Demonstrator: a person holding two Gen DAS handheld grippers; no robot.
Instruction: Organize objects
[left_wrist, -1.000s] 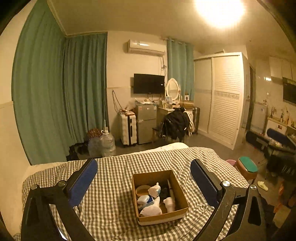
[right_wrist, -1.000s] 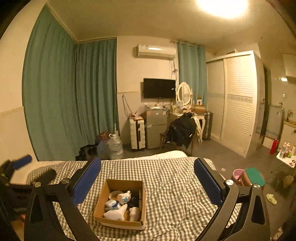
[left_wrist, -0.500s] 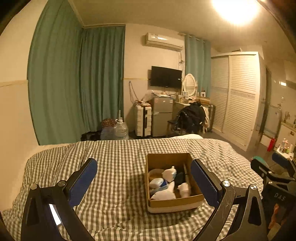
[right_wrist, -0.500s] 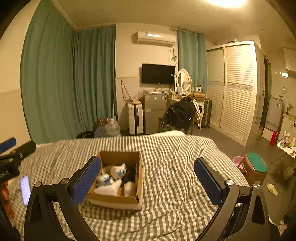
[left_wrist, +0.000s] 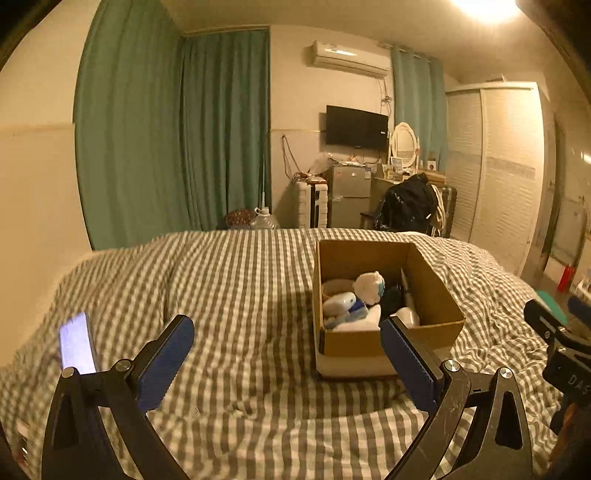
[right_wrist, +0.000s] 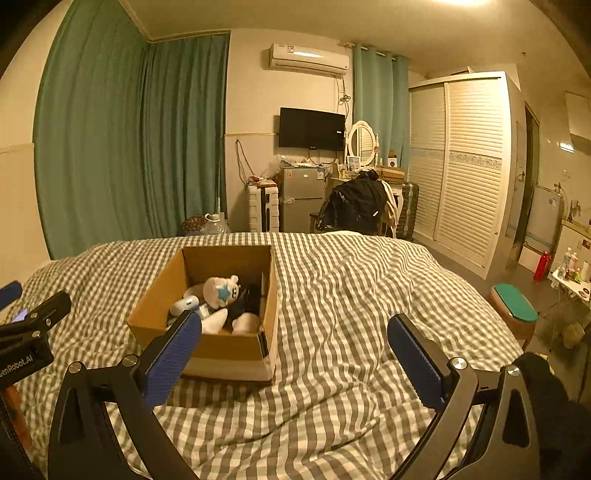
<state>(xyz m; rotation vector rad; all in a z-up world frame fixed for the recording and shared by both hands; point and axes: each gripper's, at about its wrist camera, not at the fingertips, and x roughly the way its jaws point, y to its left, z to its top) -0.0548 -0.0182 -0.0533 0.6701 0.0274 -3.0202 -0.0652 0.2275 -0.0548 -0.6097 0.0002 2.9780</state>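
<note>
An open cardboard box (left_wrist: 432, 291) sits on the checked bed; it also shows in the right wrist view (right_wrist: 159, 291). It holds a white plush toy with a blue star (right_wrist: 221, 291), a small white bottle (left_wrist: 338, 302), white items and something black. My left gripper (left_wrist: 286, 350) is open and empty, low over the bedcover, with the box just beyond its right finger. My right gripper (right_wrist: 293, 349) is open and empty, with the box behind its left finger. Each gripper shows at the edge of the other's view.
A lit phone (left_wrist: 75, 343) lies on the bed at the left. The checked bedcover (right_wrist: 351, 295) is wrinkled. Beyond the bed stand a fridge (right_wrist: 301, 197), a chair with a black jacket (right_wrist: 354, 206), and a stool (right_wrist: 515, 310) at the right.
Both grippers have come lower and closer to the bed, so the box looks larger and nearer. Both have stayed open and empty.
</note>
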